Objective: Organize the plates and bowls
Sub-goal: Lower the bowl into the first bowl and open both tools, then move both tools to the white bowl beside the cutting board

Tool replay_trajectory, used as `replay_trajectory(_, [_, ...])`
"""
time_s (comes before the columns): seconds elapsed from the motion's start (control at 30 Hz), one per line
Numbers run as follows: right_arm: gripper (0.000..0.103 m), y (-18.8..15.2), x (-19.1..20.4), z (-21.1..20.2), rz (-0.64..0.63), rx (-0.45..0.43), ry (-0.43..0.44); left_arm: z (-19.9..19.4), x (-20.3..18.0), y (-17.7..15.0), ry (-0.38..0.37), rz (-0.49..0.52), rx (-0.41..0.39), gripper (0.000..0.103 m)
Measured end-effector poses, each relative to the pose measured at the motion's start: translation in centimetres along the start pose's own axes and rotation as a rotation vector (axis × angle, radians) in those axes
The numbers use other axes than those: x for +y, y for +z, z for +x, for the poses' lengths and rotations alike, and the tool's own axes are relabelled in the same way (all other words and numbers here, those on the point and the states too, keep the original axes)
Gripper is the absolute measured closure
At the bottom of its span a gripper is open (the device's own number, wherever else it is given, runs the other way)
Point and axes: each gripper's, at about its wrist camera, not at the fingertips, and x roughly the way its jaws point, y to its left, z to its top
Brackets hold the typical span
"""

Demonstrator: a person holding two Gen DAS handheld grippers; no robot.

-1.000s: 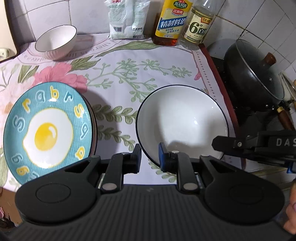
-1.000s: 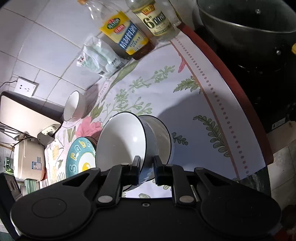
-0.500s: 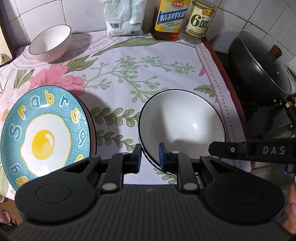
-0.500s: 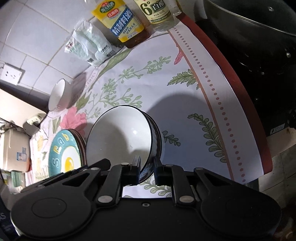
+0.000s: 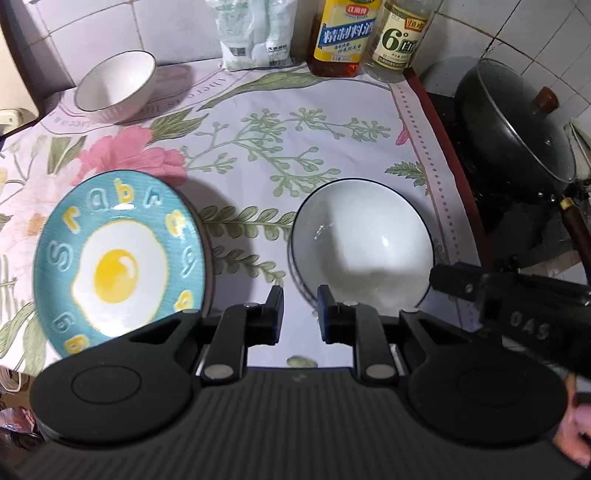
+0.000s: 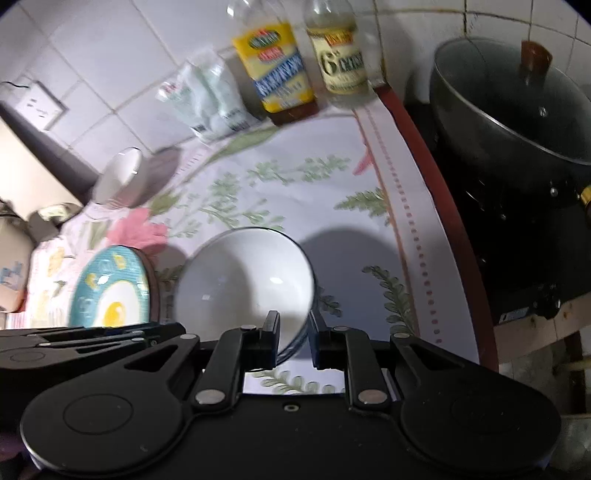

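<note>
1. The left tongs (image 5: 300, 299) are narrow and hold nothing. They hang over the front edge of the table (image 5: 258, 147), between the plate and the big bowl.
2. The right tongs (image 6: 293, 328) have just been opening a little. The near rim of the big white bowl (image 6: 243, 280) is between the jaws, and a small gap shows on the right side, so they do not squeeze it.
3. The big white bowl sits near the front edge of the table, toward the right side. A second rim shows just under it, like one bowl inside another.
4. The blue plate with the egg picture (image 5: 118, 258) is near the front left corner, apart from the big bowl. A dark rim shows under it.
5. A small white bowl (image 5: 116, 83) stands in the back left corner.
6. A white bag (image 5: 255, 33) and two bottles (image 5: 343, 33) stand along the back edge.
7. A black pan with a lid (image 5: 517, 129) is past the right edge.
</note>
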Motion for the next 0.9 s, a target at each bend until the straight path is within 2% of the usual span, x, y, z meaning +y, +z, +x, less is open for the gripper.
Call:
replay_trajectory(0.1, [0.082, -0.4, 0.5, -1.5, -0.011, -0.025, 0.051, -1.8, 0.5, -0.6, 0.016, 0.021, -0.018, 0.084])
replay_trajectory(0.37, [0.076, -2.3, 4.2, -4.6, -0.162, -0.068, 0.111, -7.0, 3.6, -2.8, -0.031, -0.001, -0.037, 0.080])
replay_trajectory(0.47, [0.070, -3.0, 5.9, -5.8, -0.221, -0.085, 0.135, -9.1, 4.7, -3.5, -0.043, 0.004, -0.060, 0.076])
replay_trajectory(0.53, [0.063, -3.2, 7.1, -6.5, -0.255, -0.097, 0.144, -10.3, 5.4, -3.8, -0.029, 0.003, -0.079, 0.074])
replay_trajectory(0.63, [0.058, -3.1, 8.9, -7.1, -0.308, -0.104, 0.162, -11.7, 6.7, -3.9, -0.021, -0.021, -0.101, 0.072])
replay_trajectory(0.8, [0.048, -2.5, 11.7, -7.5, -0.404, -0.137, 0.200, -12.9, 9.0, -3.3, 0.006, -0.067, -0.131, 0.068])
replay_trajectory(0.9, [0.045, -1.7, 13.1, -7.3, -0.432, -0.141, 0.213, -13.3, 10.6, -2.7, 0.027, -0.096, -0.147, 0.067])
